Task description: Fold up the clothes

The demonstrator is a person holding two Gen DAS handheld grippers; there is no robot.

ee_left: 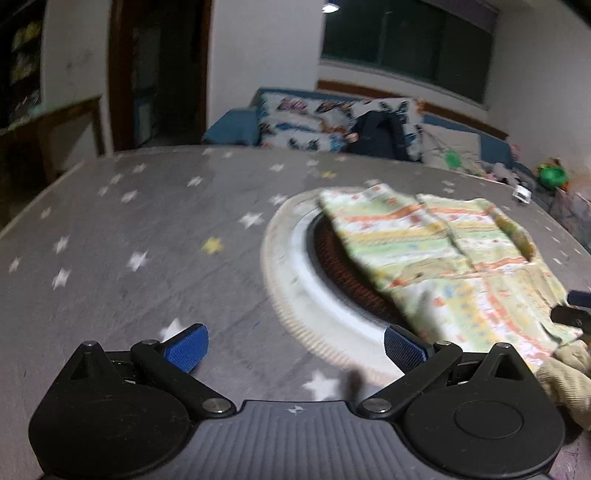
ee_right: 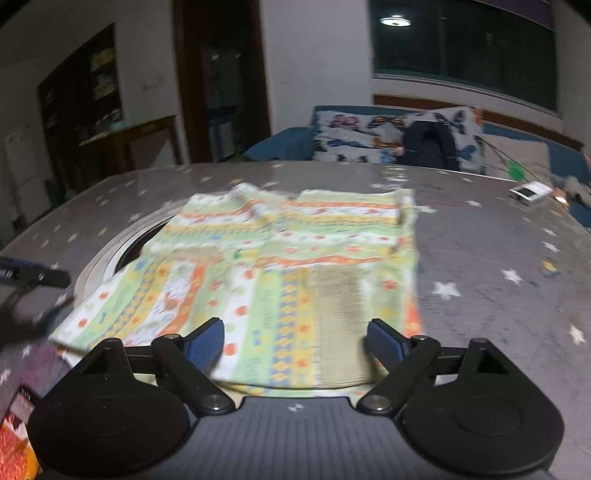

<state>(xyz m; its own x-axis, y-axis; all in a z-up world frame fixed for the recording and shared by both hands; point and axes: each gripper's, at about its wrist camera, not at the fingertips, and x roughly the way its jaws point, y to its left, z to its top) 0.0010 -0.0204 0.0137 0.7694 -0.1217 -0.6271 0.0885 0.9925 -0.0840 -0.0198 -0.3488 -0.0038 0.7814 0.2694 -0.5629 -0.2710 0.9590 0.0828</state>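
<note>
Dim indoor light comes from a ceiling lamp, seen as a reflection (ee_right: pixel 396 21) in the dark window (ee_right: pixel 461 48). Both views are smeared by motion blur below that window, with fisheye bending and dark corners.

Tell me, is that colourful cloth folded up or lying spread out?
Mostly spread: the cloth lies flat on the table, one top edge doubled over.
</note>
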